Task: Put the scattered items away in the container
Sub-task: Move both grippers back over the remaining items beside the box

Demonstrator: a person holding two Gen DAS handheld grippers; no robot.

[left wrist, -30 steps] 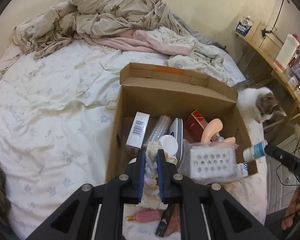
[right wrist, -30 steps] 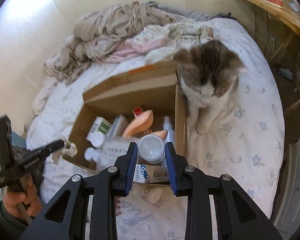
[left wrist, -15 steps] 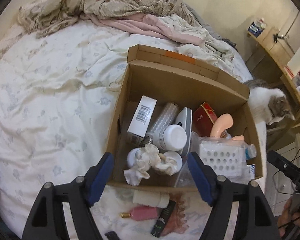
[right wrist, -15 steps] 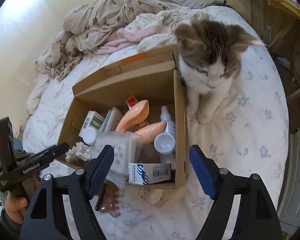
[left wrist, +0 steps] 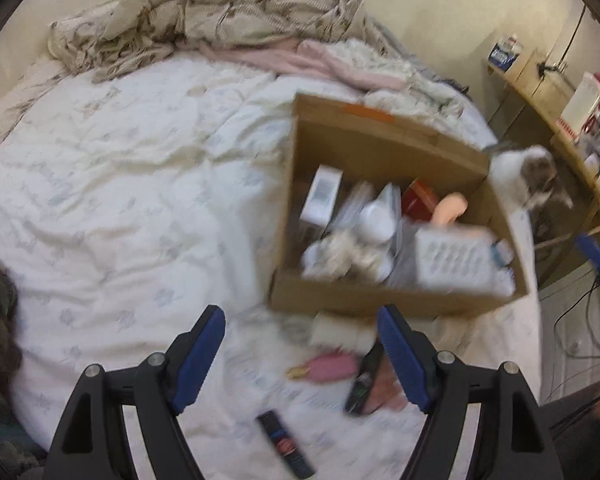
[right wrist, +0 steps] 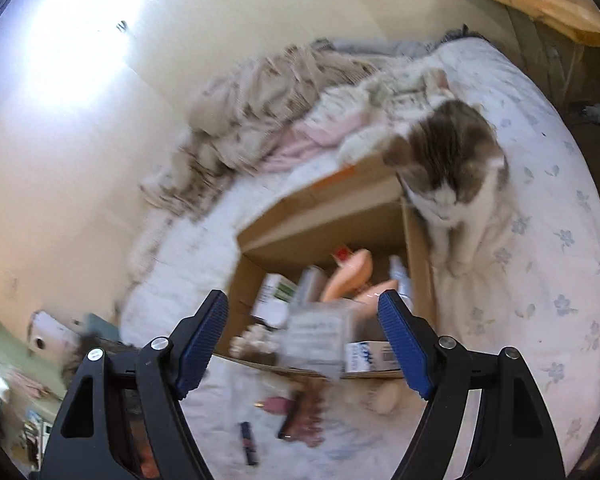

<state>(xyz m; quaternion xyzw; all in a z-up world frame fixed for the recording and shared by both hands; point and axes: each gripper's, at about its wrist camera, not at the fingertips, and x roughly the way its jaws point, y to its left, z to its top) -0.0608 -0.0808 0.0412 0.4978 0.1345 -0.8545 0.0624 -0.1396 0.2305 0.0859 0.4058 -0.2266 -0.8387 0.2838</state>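
Observation:
An open cardboard box (left wrist: pixel 380 304) sits on the bed, full of boxes, bottles and a crumpled cloth (left wrist: pixel 340 254). My left gripper (left wrist: pixel 300 344) hovers over the bed in front of the box's left corner; its jaws are opening with nothing between them. Below it lie a white bottle (left wrist: pixel 340 334), a pink bottle (left wrist: pixel 332 366), a black tube (left wrist: pixel 364 380) and a dark stick (left wrist: pixel 286 444). My right gripper (right wrist: pixel 302 334) stands open and empty above the near wall of the box (right wrist: pixel 340 208). The pink bottle (right wrist: pixel 278 404) and dark stick (right wrist: pixel 249 440) show blurred beneath it.
A grey and white cat (right wrist: pixel 452 168) sits on the bed against the box's right side, looking in. Rumpled blankets (left wrist: pixel 240 12) are piled at the head of the bed. A wooden shelf (left wrist: pixel 540 92) runs along the right wall.
Both grippers opened: the left let the cloth fall into the box and the right dropped its white bottle there. The left has since drawn back and left; the right has tilted up.

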